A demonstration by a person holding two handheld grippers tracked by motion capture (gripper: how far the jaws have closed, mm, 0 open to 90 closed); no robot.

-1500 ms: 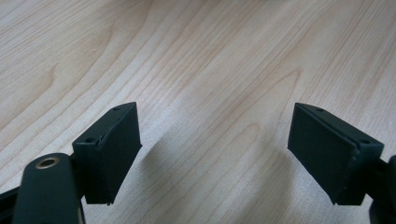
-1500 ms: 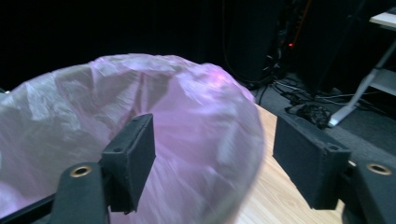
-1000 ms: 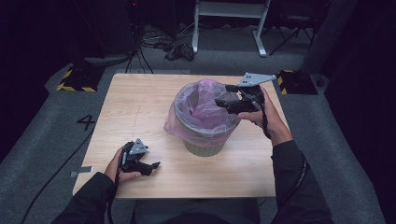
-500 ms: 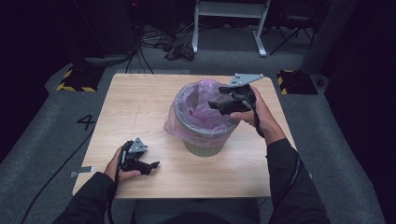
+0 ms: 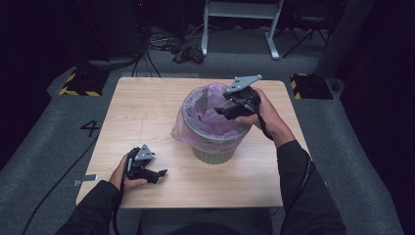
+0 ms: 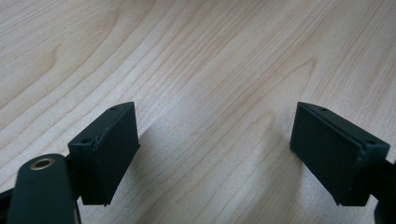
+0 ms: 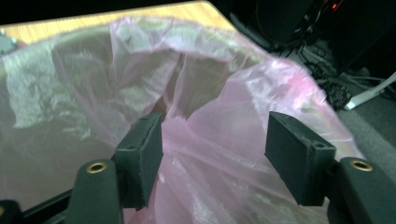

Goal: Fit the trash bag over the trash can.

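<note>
Over the bin's (image 5: 215, 147) far rim, the right gripper's (image 5: 219, 111) closing fingers straddle pink bag (image 7: 224, 154) film; left gripper (image 6: 215, 154) rests spread.

A single digit, "4" (image 5: 91, 128), stands in dark strokes on the grey floor (image 5: 44, 161) just left of the wooden table (image 5: 147, 105) in the high view. It reads as a 4, though the picture is coarse there. No other writing, label or brand can be read.
</note>
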